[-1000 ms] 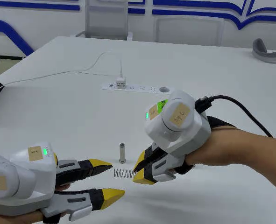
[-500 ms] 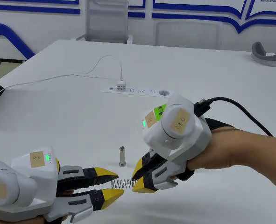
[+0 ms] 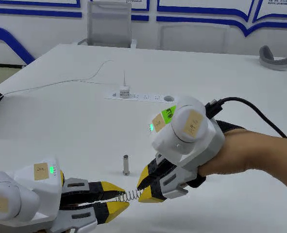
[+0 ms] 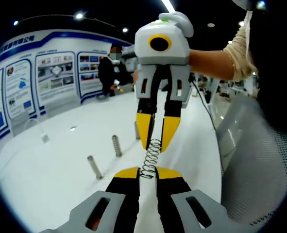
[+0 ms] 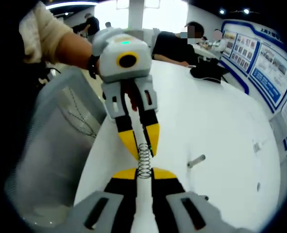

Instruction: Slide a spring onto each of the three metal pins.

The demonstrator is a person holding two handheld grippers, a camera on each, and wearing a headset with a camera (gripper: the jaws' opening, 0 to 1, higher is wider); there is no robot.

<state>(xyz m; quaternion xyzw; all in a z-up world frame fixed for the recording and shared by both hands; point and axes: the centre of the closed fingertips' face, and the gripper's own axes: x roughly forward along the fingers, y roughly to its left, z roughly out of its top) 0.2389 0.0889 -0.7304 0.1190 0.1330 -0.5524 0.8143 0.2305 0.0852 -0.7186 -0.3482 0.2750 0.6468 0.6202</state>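
A small coil spring [image 3: 129,195] hangs level between my two grippers, just above the white table [image 3: 60,126]. My left gripper [image 3: 117,198] is shut on the spring's left end, and my right gripper [image 3: 142,188] is shut on its right end. One upright metal pin [image 3: 126,165] stands just behind the spring. In the left gripper view the spring [image 4: 151,156] runs from my left gripper [image 4: 148,174] up to the right gripper [image 4: 155,140], with two pins [image 4: 94,166] [image 4: 116,145] to the left. In the right gripper view the spring [image 5: 144,163] links my right gripper [image 5: 143,174] to the left gripper [image 5: 141,141]; a pin [image 5: 195,160] stands beside it.
A white power strip [image 3: 138,96] with a plugged cable [image 3: 60,83] lies mid-table behind the pins. A chair [image 3: 111,22] stands at the far edge and a grey curved object [image 3: 277,56] lies at the far right. People [image 5: 172,41] are in the background.
My left gripper has moved in from the left and closed on the spring's free end. The right gripper has kept hold of the other end.
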